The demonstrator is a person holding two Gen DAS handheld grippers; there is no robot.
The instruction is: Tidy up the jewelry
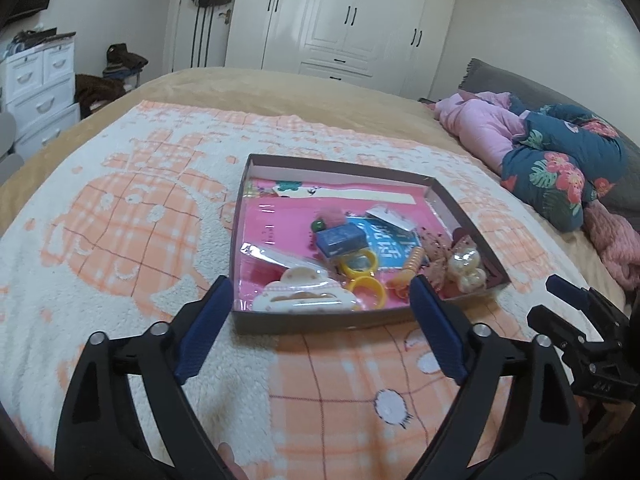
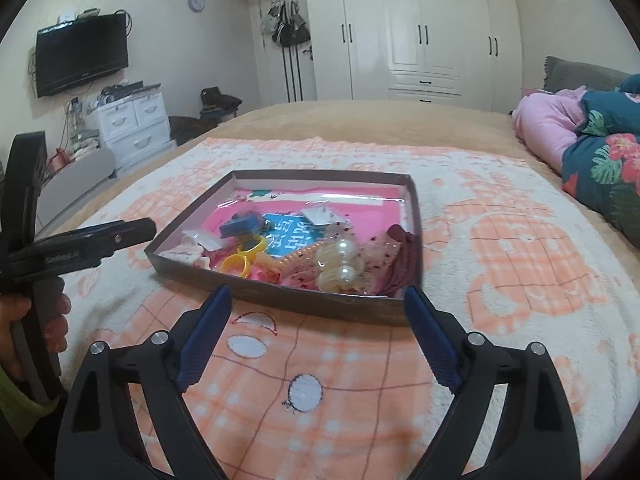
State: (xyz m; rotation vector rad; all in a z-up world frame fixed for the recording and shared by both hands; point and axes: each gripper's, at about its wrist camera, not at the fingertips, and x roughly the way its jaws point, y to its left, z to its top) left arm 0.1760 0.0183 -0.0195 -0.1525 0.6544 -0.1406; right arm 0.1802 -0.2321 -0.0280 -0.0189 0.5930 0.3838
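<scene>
A shallow cardboard box [image 1: 320, 322] sits on a peach and white blanket [image 1: 120, 220] on the bed. Inside lie a white claw clip [image 1: 304, 294], yellow toy rings [image 1: 362, 280], a small blue box [image 1: 340, 240], an orange spiral tie [image 1: 412, 266] and a pearl hair piece [image 1: 466, 270]. My left gripper [image 1: 320, 284] is open just short of the box's near wall, holding nothing. My right gripper [image 2: 318, 292] is also open and empty before the near wall [image 2: 304, 298]. The right wrist view adds a maroon scrunchie [image 2: 404, 264] beside the pearls [image 2: 344, 266].
Folded pink and floral bedding [image 1: 560, 160] lies at the right of the bed. White wardrobes [image 2: 420, 32] line the far wall. White drawers [image 2: 136, 120] and a wall-mounted TV [image 2: 82, 54] stand to the left. A hand [image 2: 56, 320] holds the left gripper's handle.
</scene>
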